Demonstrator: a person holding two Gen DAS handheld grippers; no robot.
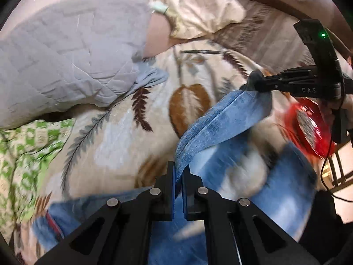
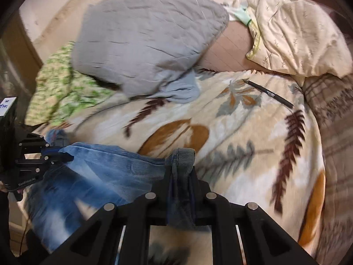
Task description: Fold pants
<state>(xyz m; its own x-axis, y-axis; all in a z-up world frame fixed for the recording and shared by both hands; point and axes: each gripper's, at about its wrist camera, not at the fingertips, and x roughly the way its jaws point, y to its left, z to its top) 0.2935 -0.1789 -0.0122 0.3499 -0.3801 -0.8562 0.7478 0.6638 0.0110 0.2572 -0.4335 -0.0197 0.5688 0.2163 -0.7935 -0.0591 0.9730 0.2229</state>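
Blue denim pants (image 1: 211, 123) hang stretched between my two grippers above a leaf-patterned blanket (image 1: 123, 145). My left gripper (image 1: 178, 169) is shut on one end of the lifted denim edge, at the bottom of the left wrist view. At the upper right of that view my right gripper (image 1: 253, 81) pinches the other end. In the right wrist view the right gripper (image 2: 182, 170) is shut on a folded hem of the pants (image 2: 114, 165). The left gripper (image 2: 66, 155) grips the denim at the left. The rest of the pants droops below, blurred.
A grey quilted pillow (image 2: 145, 37) and a cream pillow (image 2: 295, 35) lie at the back of the bed. A green patterned cloth (image 2: 59, 88) is at the left. A black pen (image 2: 269, 93) rests on the blanket (image 2: 242, 137). A red round object (image 1: 306, 128) is at the right.
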